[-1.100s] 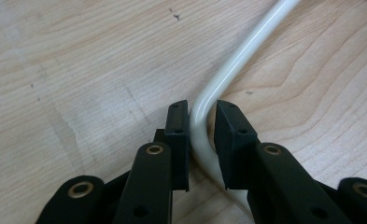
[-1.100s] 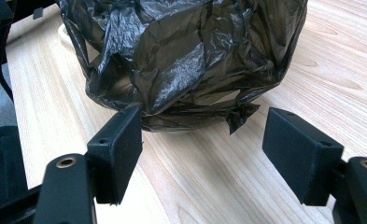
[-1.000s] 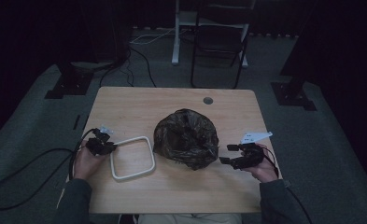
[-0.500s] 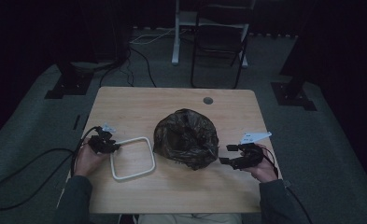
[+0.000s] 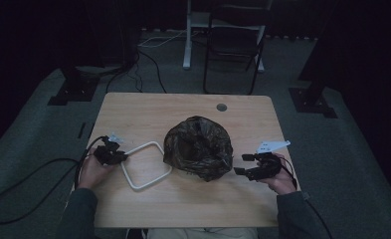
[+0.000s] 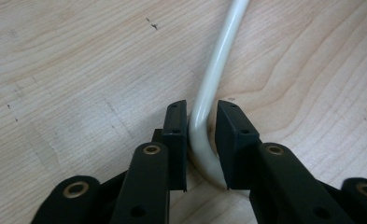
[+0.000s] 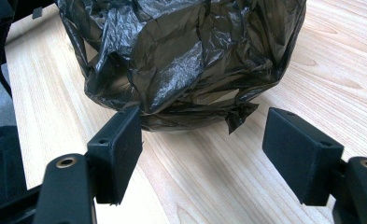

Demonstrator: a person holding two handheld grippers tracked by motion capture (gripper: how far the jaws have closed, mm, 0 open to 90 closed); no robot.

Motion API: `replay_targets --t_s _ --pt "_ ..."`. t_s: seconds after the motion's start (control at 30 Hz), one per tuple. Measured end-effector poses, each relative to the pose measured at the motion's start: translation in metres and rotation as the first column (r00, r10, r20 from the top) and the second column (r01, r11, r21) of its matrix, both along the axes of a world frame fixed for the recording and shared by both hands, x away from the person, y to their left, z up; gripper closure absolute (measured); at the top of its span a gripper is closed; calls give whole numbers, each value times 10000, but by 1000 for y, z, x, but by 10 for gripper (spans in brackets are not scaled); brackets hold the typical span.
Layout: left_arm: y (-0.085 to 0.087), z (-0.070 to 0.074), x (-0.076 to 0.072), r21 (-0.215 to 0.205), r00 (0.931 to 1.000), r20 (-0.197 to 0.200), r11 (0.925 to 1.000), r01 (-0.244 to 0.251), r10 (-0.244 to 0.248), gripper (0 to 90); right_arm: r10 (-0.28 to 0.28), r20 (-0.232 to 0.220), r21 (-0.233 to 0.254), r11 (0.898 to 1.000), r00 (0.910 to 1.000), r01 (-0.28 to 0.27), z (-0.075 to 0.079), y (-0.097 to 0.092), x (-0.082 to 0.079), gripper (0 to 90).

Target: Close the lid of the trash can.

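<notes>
A white tube frame [image 5: 163, 156], a rounded rectangle, lies flat on the wooden table [image 5: 148, 107] at the left. My left gripper [image 5: 117, 156] sits at its left corner. In the left gripper view the bent tube [image 6: 218, 60] runs between the jaws of that gripper [image 6: 201, 109], which have just been closing. One pad touches it and a thin gap shows at the other. A crumpled black plastic bag [image 5: 198, 147] stands mid-table. My right gripper [image 5: 240, 165] rests just right of it, open wide. In the right gripper view its jaws [image 7: 202, 116] face the bag's [image 7: 181, 51] lower edge.
A round grommet [image 5: 221, 107] sits in the table's far edge. A folding chair [image 5: 235, 45] and a white post stand behind the table. A black cable [image 5: 34, 174] trails from the left gripper to the floor.
</notes>
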State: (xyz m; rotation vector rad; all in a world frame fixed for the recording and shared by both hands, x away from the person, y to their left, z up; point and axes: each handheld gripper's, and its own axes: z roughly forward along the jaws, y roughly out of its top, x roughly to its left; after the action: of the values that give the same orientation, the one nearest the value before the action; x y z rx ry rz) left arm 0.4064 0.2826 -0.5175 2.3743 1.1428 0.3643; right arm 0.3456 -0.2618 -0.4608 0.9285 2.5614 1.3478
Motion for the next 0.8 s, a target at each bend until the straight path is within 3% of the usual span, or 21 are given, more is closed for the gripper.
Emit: replay_targets --t_s 0.2,0.43,0.57,0.8 --pt "6 0 -4 -211 9997 -174 9997 138 -142 730 -12 7 3 10000 10000 12 0 0 0 279" --pt "7 2 -7 115 9987 -317 9991 406 -403 770 -10 29 20 10000 10000 10 1 0 -1 279" --pt "5 3 -8 442 9991 -122 9982 406 -401 780 5 21 20 10000 10000 -5 1 0 0 279" --pt "8 5 -9 379 9995 110 9989 293 -297 783 -55 32 43 10000 10000 54 0 -2 0 280"
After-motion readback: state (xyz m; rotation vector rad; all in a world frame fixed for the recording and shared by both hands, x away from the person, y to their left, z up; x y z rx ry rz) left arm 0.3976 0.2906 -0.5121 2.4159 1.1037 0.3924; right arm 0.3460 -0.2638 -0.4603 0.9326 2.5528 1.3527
